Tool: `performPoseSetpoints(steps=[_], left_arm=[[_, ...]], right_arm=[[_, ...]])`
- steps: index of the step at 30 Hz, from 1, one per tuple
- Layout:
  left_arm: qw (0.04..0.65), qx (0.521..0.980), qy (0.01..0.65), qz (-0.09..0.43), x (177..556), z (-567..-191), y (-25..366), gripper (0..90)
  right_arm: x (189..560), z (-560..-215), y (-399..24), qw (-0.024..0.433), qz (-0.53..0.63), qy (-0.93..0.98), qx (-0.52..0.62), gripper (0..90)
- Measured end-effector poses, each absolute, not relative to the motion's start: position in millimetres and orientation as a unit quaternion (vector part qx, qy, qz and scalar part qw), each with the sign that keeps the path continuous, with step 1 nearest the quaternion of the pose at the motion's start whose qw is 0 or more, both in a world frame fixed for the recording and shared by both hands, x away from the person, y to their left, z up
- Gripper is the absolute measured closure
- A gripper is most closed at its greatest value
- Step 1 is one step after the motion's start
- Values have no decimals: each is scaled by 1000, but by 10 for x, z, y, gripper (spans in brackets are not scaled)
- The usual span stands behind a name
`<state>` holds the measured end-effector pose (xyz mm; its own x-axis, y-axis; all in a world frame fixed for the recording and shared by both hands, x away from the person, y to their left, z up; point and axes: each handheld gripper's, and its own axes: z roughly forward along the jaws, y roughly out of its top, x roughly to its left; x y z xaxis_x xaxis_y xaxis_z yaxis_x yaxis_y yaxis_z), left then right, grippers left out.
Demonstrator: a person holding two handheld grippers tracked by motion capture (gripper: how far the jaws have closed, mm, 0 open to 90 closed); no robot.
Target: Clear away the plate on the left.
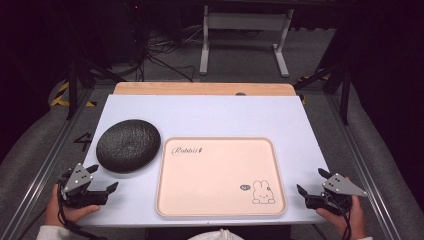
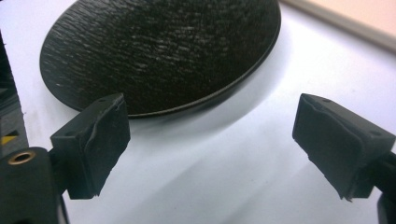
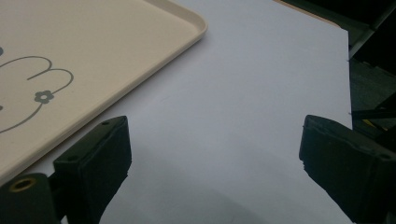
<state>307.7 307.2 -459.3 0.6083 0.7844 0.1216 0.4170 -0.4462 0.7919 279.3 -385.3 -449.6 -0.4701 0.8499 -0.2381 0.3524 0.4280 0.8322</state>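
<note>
Left gripper [image 1: 102, 177] jaws wide, empty, near the black plate [image 1: 128, 145] (not touching); right gripper [image 1: 312, 182] likewise, right of tray [image 1: 220, 215]

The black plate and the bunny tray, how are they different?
The black plate is round, dark and rough-textured; the tray is rectangular, pale pink and smooth, with a rabbit drawing. The plate is smaller than the tray. Both lie flat on the white table, side by side, with nothing on them.

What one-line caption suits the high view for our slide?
Two open tools, left tool and right tool, rest at the near corners of a white table beside a black plate and pink tray.
</note>
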Motion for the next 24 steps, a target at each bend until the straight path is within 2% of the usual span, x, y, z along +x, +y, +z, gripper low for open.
performPoseSetpoints(steps=[24], left_arm=[[349, 832, 346, 257, 3101, -4616, 2865, 143]], right_arm=[[2767, -4480, -3848, 338, 372, 773, 387, 97]])
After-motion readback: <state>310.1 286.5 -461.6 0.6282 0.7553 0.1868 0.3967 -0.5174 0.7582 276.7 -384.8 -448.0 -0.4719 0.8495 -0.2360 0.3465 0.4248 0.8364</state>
